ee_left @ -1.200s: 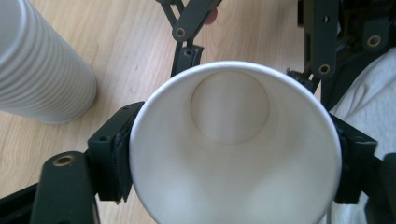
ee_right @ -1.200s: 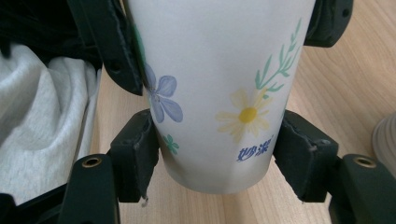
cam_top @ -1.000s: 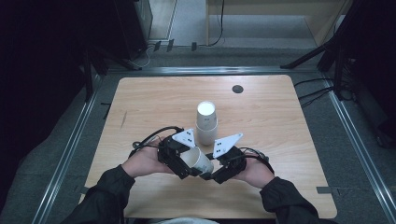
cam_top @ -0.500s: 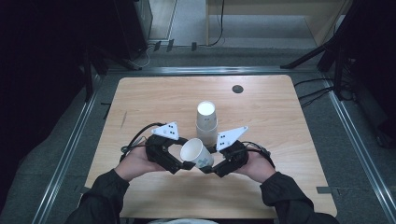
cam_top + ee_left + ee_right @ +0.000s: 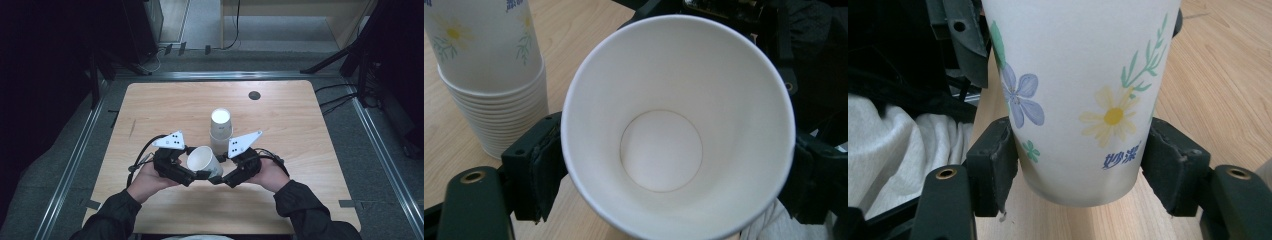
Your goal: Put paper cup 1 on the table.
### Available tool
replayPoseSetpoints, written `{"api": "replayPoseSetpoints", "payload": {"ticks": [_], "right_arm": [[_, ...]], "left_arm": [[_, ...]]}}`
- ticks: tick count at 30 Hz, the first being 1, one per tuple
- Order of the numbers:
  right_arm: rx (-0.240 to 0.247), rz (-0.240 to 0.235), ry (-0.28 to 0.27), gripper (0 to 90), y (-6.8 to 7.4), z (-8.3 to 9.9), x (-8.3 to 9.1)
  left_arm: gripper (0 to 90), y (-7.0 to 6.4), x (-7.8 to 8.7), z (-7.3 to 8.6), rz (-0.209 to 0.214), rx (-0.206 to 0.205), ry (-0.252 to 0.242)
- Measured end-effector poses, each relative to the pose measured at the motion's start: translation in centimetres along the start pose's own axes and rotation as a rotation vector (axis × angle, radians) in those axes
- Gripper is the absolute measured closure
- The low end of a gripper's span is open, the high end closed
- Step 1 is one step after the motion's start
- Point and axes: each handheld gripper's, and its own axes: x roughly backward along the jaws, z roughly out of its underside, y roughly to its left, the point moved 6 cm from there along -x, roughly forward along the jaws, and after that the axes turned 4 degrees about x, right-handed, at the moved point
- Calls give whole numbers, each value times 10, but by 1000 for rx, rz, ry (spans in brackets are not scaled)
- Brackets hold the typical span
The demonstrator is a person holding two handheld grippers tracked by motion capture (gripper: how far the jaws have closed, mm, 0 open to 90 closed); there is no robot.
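a paper cup (image 5: pixel 203 161) lies tilted near six o'clock on the wooden table (image 5: pixel 300 130), mouth toward ten o'clock, with the left gripper (image 5: pixel 195 176) at its eight o'clock and the right gripper (image 5: pixel 216 179) at its four o'clock. the cup stack (image 5: pixel 220 131) stands just beyond, at one o'clock.

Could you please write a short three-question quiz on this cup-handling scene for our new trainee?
1. True or false: the single paper cup lies flat on the table.
2. Which gripper's jaws clamp the cup near its base: A left gripper, B right gripper?
3. What stands just behind the held cup?

Key:
1. False; it is held tilted between both grippers.
2. B.
3. A stack of cups, upside down.
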Motion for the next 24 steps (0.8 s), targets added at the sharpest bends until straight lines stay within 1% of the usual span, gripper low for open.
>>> {"api": "replayPoseSetpoints", "payload": {"ticks": [5,6,7,8,10,13,17,18,21,22,23,24], "right_arm": [[2,-19,8,345,1,0,-3],[0,-19,19,345,2,1,-5],[0,-19,19,345,2,1,-5],[5,-20,22,345,2,1,-6],[5,-19,33,346,3,2,-7],[5,-17,37,347,3,3,-7],[-9,-20,27,342,3,3,-5],[-22,-23,20,323,3,4,-5],[-23,-3,37,253,1,7,-7],[-14,8,48,242,0,9,-8],[-14,8,48,242,0,9,-8],[-7,22,65,238,-1,12,-9]], "left_arm": [[148,-1,-2,0,15,9,-13],[162,-2,-3,0,28,10,-12],[178,-2,-3,0,28,10,-12],[178,-3,-4,1,37,11,-11],[206,-3,-5,1,33,-2,-6],[219,-4,-5,1,27,-11,-6],[233,-3,-5,0,39,-2,-6],[234,-2,-5,-1,38,1,-6],[236,0,-3,-1,28,2,-6],[236,0,-3,-1,28,2,-6],[236,1,-2,-2,20,0,-4],[236,2,-1,-2,9,-4,1]]}}
